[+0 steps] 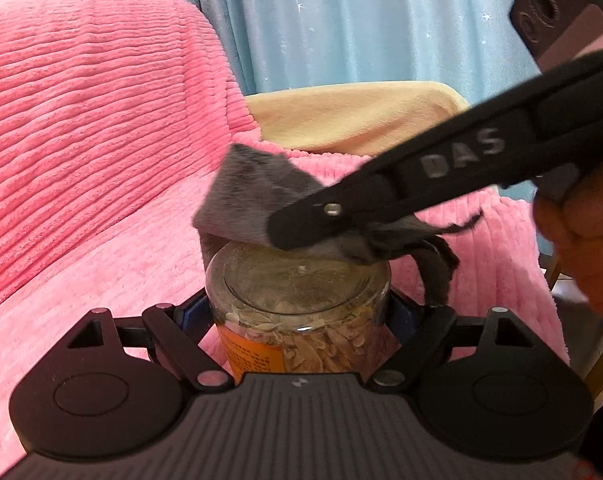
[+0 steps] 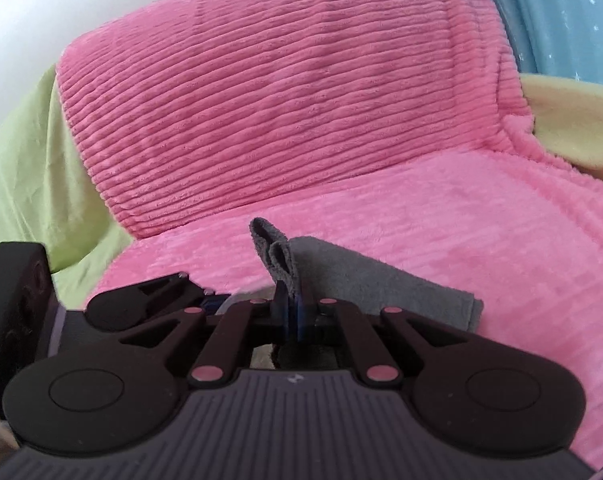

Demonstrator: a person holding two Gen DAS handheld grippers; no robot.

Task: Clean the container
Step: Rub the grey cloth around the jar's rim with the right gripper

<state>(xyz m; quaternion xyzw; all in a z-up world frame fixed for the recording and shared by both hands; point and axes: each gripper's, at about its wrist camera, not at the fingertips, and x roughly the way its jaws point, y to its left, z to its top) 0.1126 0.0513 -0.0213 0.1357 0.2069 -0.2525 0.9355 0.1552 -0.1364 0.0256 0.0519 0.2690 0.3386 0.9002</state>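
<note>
**Grey cloth meeting the jar lid**

Pink ribbed plush [image 1: 81,128] is covering the seat and backrest behind everything I am working with, and a blue star-print curtain [image 1: 341,20] is hanging beyond it. I am holding the clear plastic jar [image 1: 297,304] upright in my left gripper [image 1: 297,308], whose fingers are pressing against both of its sides just under the lid; its orange label [image 1: 249,354] is facing the camera. My right gripper [image 2: 291,316] is coming in above the jar from the right, fingers pressed together and pinching the grey cloth [image 1: 253,196]. That cloth is lying across the far rim of the jar lid, with a loose strip dangling down the jar's right side. A hand [image 1: 581,240] is gripping the right tool's handle.
</note>
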